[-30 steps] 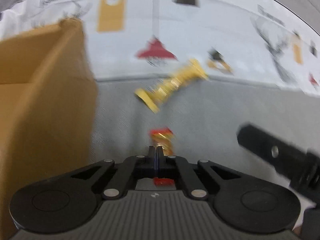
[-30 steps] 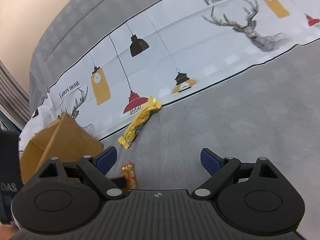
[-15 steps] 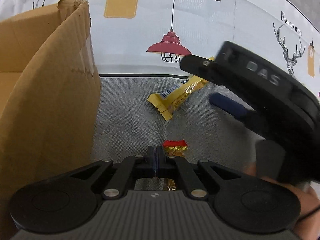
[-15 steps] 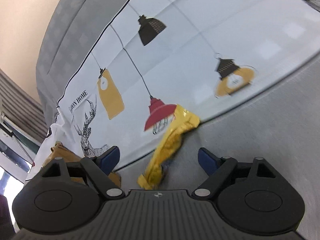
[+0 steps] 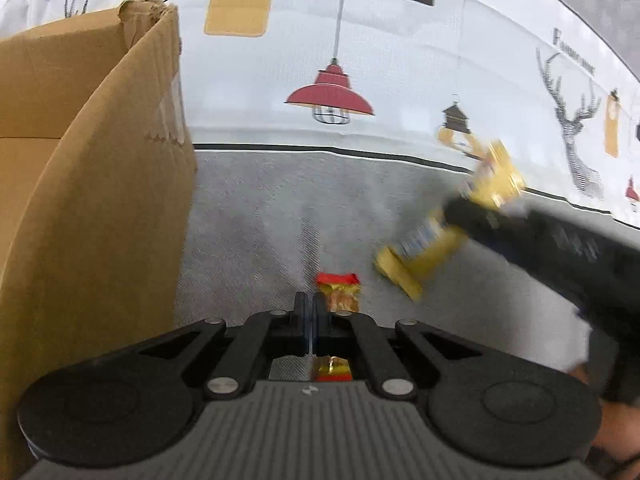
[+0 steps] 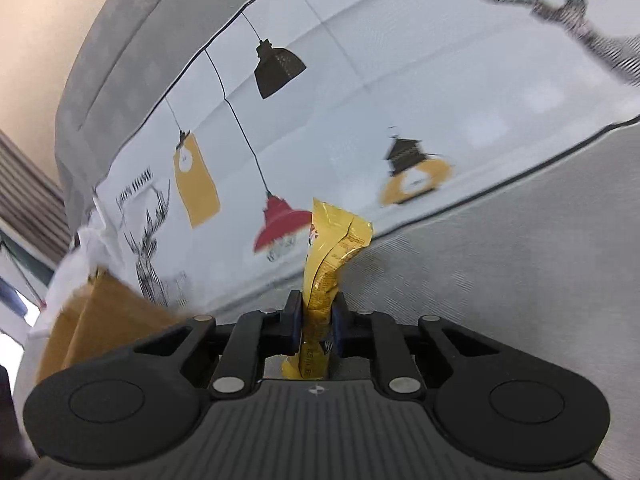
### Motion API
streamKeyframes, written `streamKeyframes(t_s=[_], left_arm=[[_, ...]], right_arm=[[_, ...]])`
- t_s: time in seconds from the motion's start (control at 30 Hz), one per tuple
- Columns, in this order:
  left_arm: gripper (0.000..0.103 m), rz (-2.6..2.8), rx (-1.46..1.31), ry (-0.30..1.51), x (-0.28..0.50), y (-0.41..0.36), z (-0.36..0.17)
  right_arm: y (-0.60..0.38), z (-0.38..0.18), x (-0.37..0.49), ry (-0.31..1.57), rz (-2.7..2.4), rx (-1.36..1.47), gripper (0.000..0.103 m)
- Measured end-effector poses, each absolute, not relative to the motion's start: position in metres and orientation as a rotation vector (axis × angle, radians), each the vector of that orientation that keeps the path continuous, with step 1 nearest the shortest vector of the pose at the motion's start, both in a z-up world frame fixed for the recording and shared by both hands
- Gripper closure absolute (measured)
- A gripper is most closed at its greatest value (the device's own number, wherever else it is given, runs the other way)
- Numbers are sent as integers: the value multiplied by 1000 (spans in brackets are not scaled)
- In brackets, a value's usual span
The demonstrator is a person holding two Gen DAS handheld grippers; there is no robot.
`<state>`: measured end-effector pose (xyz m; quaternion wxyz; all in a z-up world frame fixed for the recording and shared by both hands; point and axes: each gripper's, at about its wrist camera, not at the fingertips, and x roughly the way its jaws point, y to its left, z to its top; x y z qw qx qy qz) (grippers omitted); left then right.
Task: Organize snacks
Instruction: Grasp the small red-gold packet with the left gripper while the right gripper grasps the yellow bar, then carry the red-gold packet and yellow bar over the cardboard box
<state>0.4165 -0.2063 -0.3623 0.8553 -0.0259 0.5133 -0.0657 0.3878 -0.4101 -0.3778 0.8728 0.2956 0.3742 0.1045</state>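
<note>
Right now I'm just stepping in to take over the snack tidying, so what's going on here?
A person works with two handheld grippers. The right gripper has just been closing and now pinches the yellow snack bar. The left gripper is shut and empty, just above the small red-and-gold candy on the grey cloth. The cardboard box stands open beside them.

Grey woven fabric surface [image 5: 256, 216] underfoot, meeting a white printed cloth [image 5: 420, 64] along a thin black line. Printed on that cloth — a red pendant lamp [image 5: 330, 94], a black lampshade [image 6: 280, 66], mustard-yellow tags [image 6: 196, 184], a sketched deer head [image 5: 576, 136], a yellow lantern [image 6: 412, 178]. Beige wall [image 6: 44, 12] at upper left — striped blinds [image 6: 24, 200] below it.
</note>
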Motion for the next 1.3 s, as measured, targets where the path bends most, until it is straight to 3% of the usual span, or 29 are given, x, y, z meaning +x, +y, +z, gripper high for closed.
streamKeyframes(t_s=[0.13,0.3,0.47,0.57,0.77,0.8,0.83,0.87,0.9,0.93,1.3], left_arm=[[103,-192,-67,1093,410,-210,-357],[67,-233,-96,1097,404,-213,-353],[67,-285,-102,1064,402,-224,-343],[67,-322,-107,1072,403,-234,-347],[69,-369,-98,1100,412,-256,-376],[83,-373,-64,1062,410,-260,-376],[83,-366,-28,1046,410,-263,-376],[84,-361,-27,1049,409,-264,-374],[85,-354,-30,1060,410,-263,-373],[85,-341,-33,1074,409,-262,-371],[86,-352,-38,1001,343,-219,-285]], right_arm=[[-431,-360,360,866,183,537,87],[-445,-355,344,915,109,412,87],[-446,-356,343,922,123,315,74],[-451,-362,345,924,127,322,57],[-454,-377,355,905,84,334,48],[-451,-378,356,892,82,311,50],[-445,-380,356,885,81,253,57],[-440,-379,355,875,61,192,73],[-440,-379,354,866,50,173,82],[-446,-378,353,859,56,215,87],[-427,-308,286,718,49,374,90]])
